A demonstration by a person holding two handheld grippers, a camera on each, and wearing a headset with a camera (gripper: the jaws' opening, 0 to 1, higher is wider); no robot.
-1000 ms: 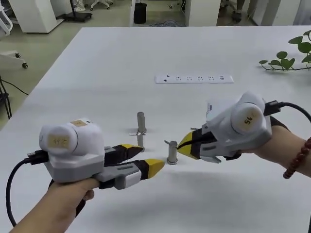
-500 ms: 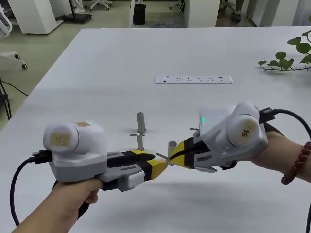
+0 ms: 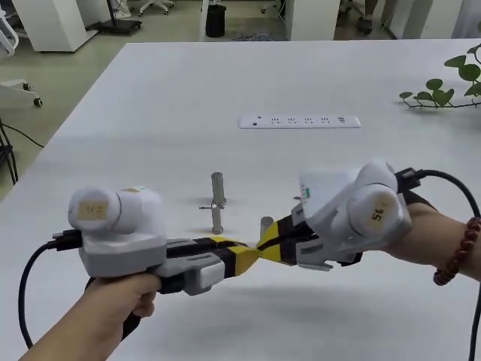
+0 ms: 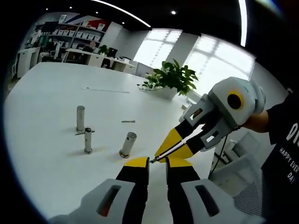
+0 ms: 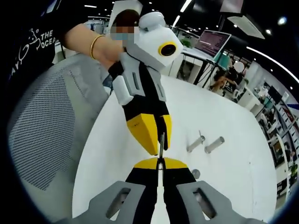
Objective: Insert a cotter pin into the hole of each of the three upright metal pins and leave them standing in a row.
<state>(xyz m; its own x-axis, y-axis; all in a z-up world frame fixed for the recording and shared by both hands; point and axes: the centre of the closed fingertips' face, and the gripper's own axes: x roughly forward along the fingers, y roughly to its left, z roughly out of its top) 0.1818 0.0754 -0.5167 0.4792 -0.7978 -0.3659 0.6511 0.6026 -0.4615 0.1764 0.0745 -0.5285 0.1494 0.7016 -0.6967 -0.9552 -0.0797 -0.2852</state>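
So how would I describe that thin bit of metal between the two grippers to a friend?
Over the big white table, the left gripper and right gripper meet yellow tip to yellow tip. The cotter pin is the thin wire sliver bridging those tips, clamped by the right gripper. Unlike the stubby upright metal pins beyond, it is needle-thin and held off the table.

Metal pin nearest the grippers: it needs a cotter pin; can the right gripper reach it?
Probably yes: the right gripper, holding a cotter pin, is beside that metal pin; only the left gripper crowds it.
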